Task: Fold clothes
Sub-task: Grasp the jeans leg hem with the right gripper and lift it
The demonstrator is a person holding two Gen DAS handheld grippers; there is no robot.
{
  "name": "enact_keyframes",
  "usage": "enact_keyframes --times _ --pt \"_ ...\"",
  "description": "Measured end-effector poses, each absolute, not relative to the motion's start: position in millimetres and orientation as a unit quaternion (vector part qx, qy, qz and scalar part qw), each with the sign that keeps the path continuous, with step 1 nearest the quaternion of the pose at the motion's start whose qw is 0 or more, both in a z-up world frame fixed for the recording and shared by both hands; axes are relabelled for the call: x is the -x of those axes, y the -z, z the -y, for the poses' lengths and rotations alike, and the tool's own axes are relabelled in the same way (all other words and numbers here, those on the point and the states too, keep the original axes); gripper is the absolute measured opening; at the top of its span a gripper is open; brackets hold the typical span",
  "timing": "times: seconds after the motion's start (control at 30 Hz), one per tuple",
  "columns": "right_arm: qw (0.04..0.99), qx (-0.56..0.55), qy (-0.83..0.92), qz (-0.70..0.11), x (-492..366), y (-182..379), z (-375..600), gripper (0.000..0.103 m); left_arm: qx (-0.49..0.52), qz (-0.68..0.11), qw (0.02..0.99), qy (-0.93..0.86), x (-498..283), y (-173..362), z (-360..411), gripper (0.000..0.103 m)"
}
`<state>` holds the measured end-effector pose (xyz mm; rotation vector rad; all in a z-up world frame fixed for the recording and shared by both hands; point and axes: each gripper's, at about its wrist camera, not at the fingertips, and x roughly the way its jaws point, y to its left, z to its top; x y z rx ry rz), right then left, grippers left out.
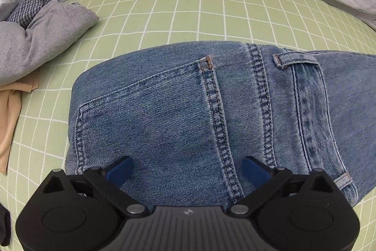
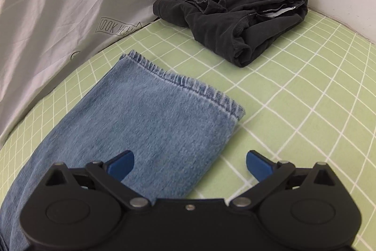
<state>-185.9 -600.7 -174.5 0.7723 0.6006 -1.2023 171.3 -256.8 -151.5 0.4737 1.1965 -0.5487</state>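
Blue jeans [image 1: 188, 105] lie flat on the green checked sheet [image 1: 188, 8]. The left wrist view shows their seat, with a back pocket and a belt loop [image 1: 293, 58]. My left gripper [image 1: 186, 168] is open and empty just above the pocket. The right wrist view shows the leg end of the jeans [image 2: 152, 119] with its frayed hem [image 2: 188, 84]. My right gripper [image 2: 190, 164] is open and empty, its left finger over the denim and its right finger over the sheet.
A grey garment [image 1: 42, 37] over a checked one [image 1: 30, 4] and a beige one [image 1: 9, 114] lie at the left. A folded black garment [image 2: 237, 8] sits at the far right near the wall. A grey-white duvet [image 2: 58, 15] runs along the back.
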Motion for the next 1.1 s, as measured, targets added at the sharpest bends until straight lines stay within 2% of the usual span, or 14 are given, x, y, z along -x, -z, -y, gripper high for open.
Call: enact_keyframes --times 0.23,0.33,0.4,0.5,0.53,0.57,0.63,0.8,0.87,0.93,1.1 --pt "0.713 -0.334 0.557 -0.265 176.6 179.2 624.2 0.103 -0.205 -0.569 0.757 0.247 -178.2 156.2 254.4 0.103" --pt "0.722 -0.348 0.544 -0.249 174.4 177.7 626.2 0.100 -0.200 -0.572 0.757 0.245 -178.9 157.3 253.8 0.103" --pt "0.736 -0.372 0.522 -0.219 178.0 176.4 627.3 0.091 -0.196 -0.574 0.756 0.244 -180.5 158.4 253.3 0.103" --pt "0.730 -0.458 0.487 -0.139 194.9 180.8 633.7 0.068 -0.192 -0.577 0.756 0.244 -183.6 160.5 252.8 0.103" --pt "0.721 -0.498 0.469 -0.115 200.5 186.5 637.0 0.052 -0.191 -0.577 0.756 0.244 -184.4 161.1 252.8 0.103" --pt "0.709 -0.536 0.448 -0.091 206.1 192.5 640.4 0.047 -0.191 -0.577 0.756 0.244 -185.2 161.7 252.8 0.103" --pt "0.690 -0.583 0.427 -0.047 213.9 203.1 640.6 0.047 -0.189 -0.577 0.757 0.243 -186.5 162.6 252.7 0.103" --pt "0.680 -0.615 0.398 -0.024 209.1 212.7 641.2 0.046 -0.185 -0.582 0.756 0.236 -187.2 163.0 254.2 0.103" --pt "0.668 -0.630 0.395 -0.023 207.2 216.9 642.4 0.026 -0.182 -0.588 0.753 0.231 -188.1 162.7 254.7 0.103" --pt "0.661 -0.644 0.386 -0.001 211.1 221.5 641.8 0.022 -0.182 -0.594 0.748 0.232 -192.4 163.8 256.4 0.103" --pt "0.610 -0.719 0.307 0.129 224.8 233.1 622.7 0.018 -0.175 -0.589 0.755 0.230 -192.4 164.6 255.3 0.103"
